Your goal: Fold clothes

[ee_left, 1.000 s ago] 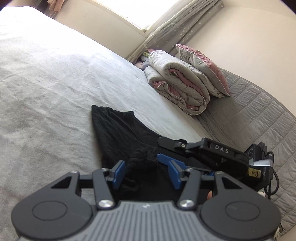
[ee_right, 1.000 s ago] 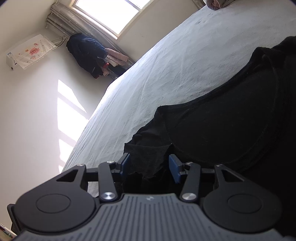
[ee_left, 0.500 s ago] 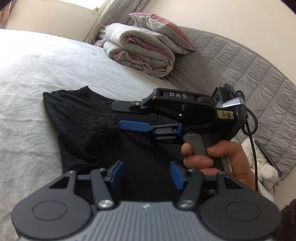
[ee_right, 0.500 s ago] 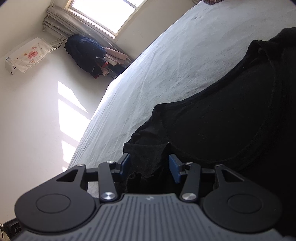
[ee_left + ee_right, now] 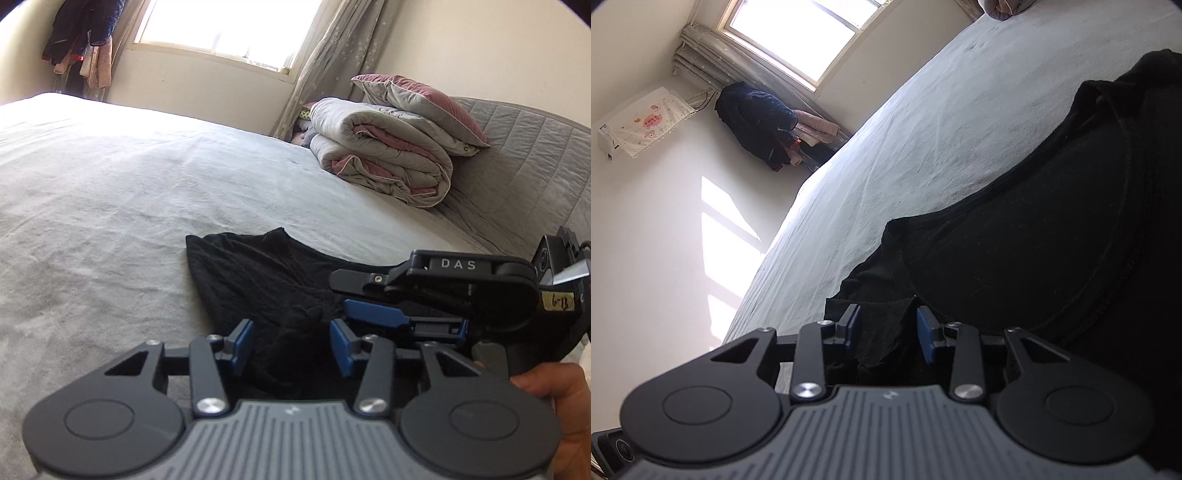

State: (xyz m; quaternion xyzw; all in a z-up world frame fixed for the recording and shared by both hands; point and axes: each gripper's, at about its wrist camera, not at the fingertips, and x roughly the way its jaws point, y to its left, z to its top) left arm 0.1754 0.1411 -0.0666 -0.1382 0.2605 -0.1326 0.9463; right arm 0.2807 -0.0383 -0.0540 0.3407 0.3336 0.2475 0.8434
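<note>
A black garment [image 5: 266,273] lies spread flat on the grey bed [image 5: 110,192]. My left gripper [image 5: 291,345] sits low over the garment's near edge. Its jaws are closing, with black cloth between the blue pads [image 5: 242,343], which stand apart from it. Just to the right, a hand [image 5: 554,391] holds my right gripper [image 5: 349,308], side-on over the same edge. In the right wrist view the right gripper [image 5: 889,330] is closing around a raised fold of the garment [image 5: 1015,240]. Its pads do not squeeze the fold.
A rolled quilt [image 5: 384,162] and a pillow [image 5: 421,99] sit at the bed's far right, against a grey quilted headboard [image 5: 524,166]. Clothes hang by the window [image 5: 77,48]. The bedsheet stretches wide to the left of the garment.
Both grippers' jaws have narrowed around black cloth. The left gripper has rolled toward level and shifted, so it now sits at the garment's near edge beside the right gripper. The right gripper has stayed put.
</note>
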